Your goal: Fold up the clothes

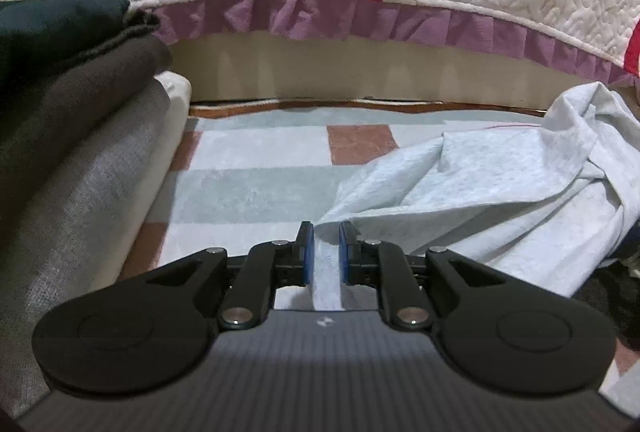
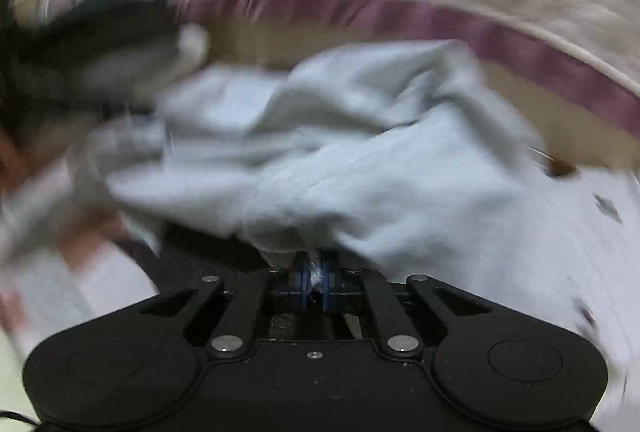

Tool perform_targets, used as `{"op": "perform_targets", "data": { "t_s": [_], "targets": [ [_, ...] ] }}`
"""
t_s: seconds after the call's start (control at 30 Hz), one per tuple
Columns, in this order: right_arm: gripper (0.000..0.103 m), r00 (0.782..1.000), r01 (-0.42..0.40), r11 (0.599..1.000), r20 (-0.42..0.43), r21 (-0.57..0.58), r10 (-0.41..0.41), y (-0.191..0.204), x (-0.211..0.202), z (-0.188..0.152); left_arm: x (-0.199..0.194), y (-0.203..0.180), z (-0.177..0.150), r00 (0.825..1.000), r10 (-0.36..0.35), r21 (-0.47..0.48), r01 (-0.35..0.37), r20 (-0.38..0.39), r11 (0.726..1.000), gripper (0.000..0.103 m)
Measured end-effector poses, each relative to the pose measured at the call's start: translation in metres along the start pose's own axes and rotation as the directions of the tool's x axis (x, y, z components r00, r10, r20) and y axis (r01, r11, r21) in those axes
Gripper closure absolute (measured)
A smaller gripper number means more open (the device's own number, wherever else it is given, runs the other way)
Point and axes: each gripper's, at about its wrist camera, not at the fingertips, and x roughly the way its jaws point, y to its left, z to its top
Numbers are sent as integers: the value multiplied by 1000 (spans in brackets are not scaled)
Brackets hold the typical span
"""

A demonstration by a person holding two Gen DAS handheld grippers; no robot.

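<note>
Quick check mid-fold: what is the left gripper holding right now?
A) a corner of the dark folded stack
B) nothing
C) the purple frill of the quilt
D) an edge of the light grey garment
D: in the left wrist view a strip of the light grey garment runs between the blue pads of the left gripper, which close on it.

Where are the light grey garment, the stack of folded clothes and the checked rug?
light grey garment (image 1: 500, 192), left wrist view, on its spread middle.
stack of folded clothes (image 1: 80, 120), left wrist view, on the folded side edges.
checked rug (image 1: 256, 152), left wrist view, on a bare pale square.
</note>
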Motion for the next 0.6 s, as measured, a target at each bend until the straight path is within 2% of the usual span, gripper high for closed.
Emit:
{"op": "perform_targets", "data": {
  "t_s": [0.07,0.13,0.17,0.23,0.3,0.37,0.43,0.5,0.6],
  "targets": [
    [96,998,-17,993,59,121,9,-14,-47,0,-5,-2,0,1000,-12,17,12,0,1000,87],
    [96,995,6,985,96,174,-23,-24,-94,-2,-10,-4,0,1000,-24,35,24,0,999,82],
    [96,993,42,984,104,173,-61,-29,-115,-4,-18,-8,1,999,-34,62,33,10,998,79],
    [96,983,114,978,120,172,-136,-39,-157,-6,-22,-16,-1,996,-88,82,88,0,993,67],
    [96,969,178,964,133,197,-206,-53,-192,-11,-26,-23,-3,989,-145,95,146,-15,985,61],
    [96,945,264,941,139,212,-296,-62,-224,-13,-29,-31,-6,979,-201,108,204,-30,973,59],
    [96,917,339,913,135,227,-374,-71,-247,-18,-32,-38,-8,965,-257,119,261,-47,958,53],
    [96,891,396,884,127,251,-435,-84,-264,-23,-35,-46,-11,948,-311,130,317,-64,939,53],
    [96,890,407,860,80,307,-450,-105,-259,-37,-40,-57,-15,916,-390,144,400,-90,905,53]
  ]
}}
